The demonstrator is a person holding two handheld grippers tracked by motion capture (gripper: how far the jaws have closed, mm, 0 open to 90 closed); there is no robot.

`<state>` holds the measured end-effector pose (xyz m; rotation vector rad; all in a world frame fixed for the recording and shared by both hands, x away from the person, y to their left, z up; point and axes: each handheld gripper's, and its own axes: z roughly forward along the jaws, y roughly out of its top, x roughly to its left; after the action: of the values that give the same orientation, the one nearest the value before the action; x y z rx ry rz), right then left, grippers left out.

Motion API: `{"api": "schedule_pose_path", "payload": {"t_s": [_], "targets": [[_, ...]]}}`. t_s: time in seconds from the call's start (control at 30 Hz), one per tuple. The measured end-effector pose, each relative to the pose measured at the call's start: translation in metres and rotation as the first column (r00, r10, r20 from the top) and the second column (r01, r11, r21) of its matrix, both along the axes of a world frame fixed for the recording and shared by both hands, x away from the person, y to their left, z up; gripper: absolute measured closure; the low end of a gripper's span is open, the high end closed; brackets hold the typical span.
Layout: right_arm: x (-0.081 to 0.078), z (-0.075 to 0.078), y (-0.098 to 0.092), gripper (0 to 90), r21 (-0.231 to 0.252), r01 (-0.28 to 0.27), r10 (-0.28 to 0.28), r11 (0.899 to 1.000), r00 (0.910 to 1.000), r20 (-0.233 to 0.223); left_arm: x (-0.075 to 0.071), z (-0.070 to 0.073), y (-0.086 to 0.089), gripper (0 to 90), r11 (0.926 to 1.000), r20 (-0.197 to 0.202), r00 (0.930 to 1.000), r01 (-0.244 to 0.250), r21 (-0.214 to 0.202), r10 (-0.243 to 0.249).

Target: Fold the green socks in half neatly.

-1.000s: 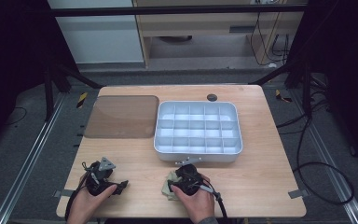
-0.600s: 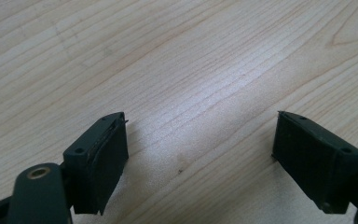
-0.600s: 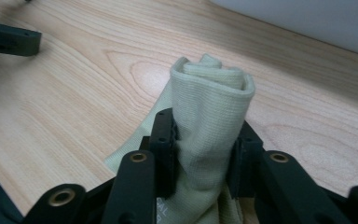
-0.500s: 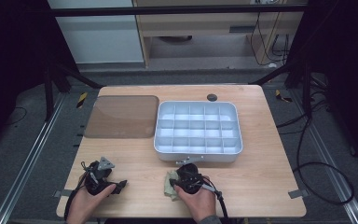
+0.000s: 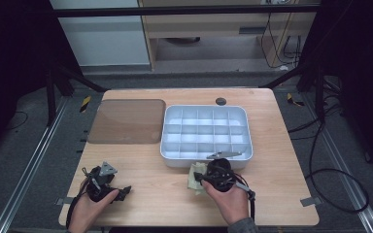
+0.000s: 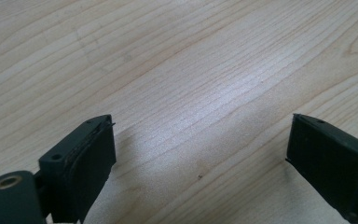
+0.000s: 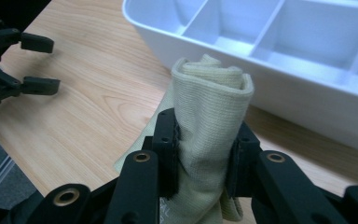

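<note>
Wooden table (image 5: 141, 170): right gripper (image 7: 205, 140) pinches cloth (image 7: 209, 107) just before tray (image 5: 206, 133), lift step; next, carry over a compartment.

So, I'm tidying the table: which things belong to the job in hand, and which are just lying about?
In use:
right gripper, shut on beige cloth
white compartment tray

Lying about:
brown translucent lid
left gripper, open over bare table

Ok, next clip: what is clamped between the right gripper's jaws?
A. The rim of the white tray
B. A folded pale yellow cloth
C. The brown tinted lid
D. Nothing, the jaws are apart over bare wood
B: in the right gripper view, the right gripper has its jaws pressed on a bunched pale yellow cloth, just short of the white compartment tray.
</note>
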<state>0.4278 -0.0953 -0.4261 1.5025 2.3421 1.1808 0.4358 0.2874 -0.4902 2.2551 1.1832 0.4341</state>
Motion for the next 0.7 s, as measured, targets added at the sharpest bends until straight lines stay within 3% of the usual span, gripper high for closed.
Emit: {"api": "schedule_pose_path", "payload": {"t_s": [0.17,0.4,0.6,0.7], "targets": [[0.003,0.010,-0.022,70.2,-0.005,0.022,-0.022,1.000,0.9998,0.001,0.001,0.001,0.006,5.5,0.9993,0.014,0.9993,-0.036,0.004,0.036],[0.010,0.028,-0.055,70.1,-0.052,0.051,-0.049,0.997,0.9983,0.032,0.003,0.001,0.014,5.1,0.9973,0.018,0.9971,-0.073,-0.009,0.073],[0.018,0.044,-0.083,70.1,-0.092,0.079,-0.075,0.993,0.9961,0.046,0.004,0.000,0.015,5.1,0.9967,0.018,0.9966,-0.080,-0.006,0.080],[0.022,0.050,-0.095,70.1,-0.082,0.097,-0.092,0.992,0.9943,0.053,0.003,0.000,0.016,4.8,0.9964,0.016,0.9963,-0.084,-0.003,0.084]]}}
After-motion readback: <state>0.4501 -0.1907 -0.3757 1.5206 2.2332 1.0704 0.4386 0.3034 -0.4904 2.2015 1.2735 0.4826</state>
